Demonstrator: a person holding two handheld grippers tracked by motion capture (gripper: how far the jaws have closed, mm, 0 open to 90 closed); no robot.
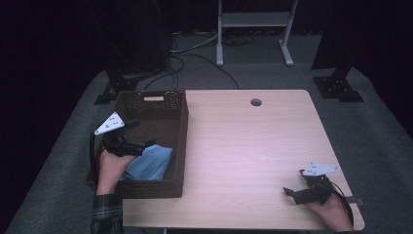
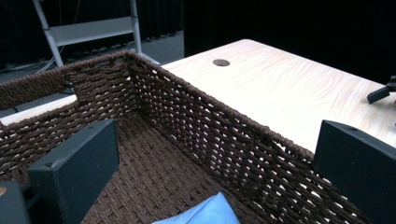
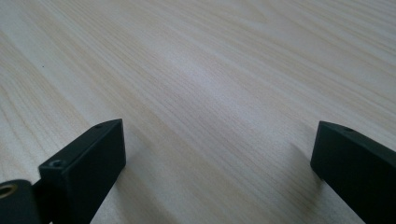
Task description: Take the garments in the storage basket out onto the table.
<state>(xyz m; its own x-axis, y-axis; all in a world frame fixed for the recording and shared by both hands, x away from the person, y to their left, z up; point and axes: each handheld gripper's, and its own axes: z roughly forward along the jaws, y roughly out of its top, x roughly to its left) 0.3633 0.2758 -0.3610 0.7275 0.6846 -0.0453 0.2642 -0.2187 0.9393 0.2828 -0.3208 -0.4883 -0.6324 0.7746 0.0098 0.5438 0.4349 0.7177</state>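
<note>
A dark brown woven basket (image 1: 170,109) stands on the left part of the light wooden table (image 1: 243,146). Inside it lies a folded light blue cloth (image 1: 151,163), whose corner (image 2: 205,212) peeks up in the left gripper view. My left gripper (image 1: 141,145) hovers inside the basket just above the cloth, jaws wide apart and holding nothing. My right gripper (image 1: 291,192) rests low near the table's front right corner. Its jaws stand open over bare wood (image 3: 210,93). The basket's inner wall (image 2: 187,121) runs between the left jaws.
A round cable hole (image 1: 255,102) sits near the table's far edge. Beyond the table are a white frame stand (image 1: 253,29), dark equipment bases (image 1: 338,87) and cables on grey carpet. The right gripper's tip (image 2: 380,93) shows far off in the left gripper view.
</note>
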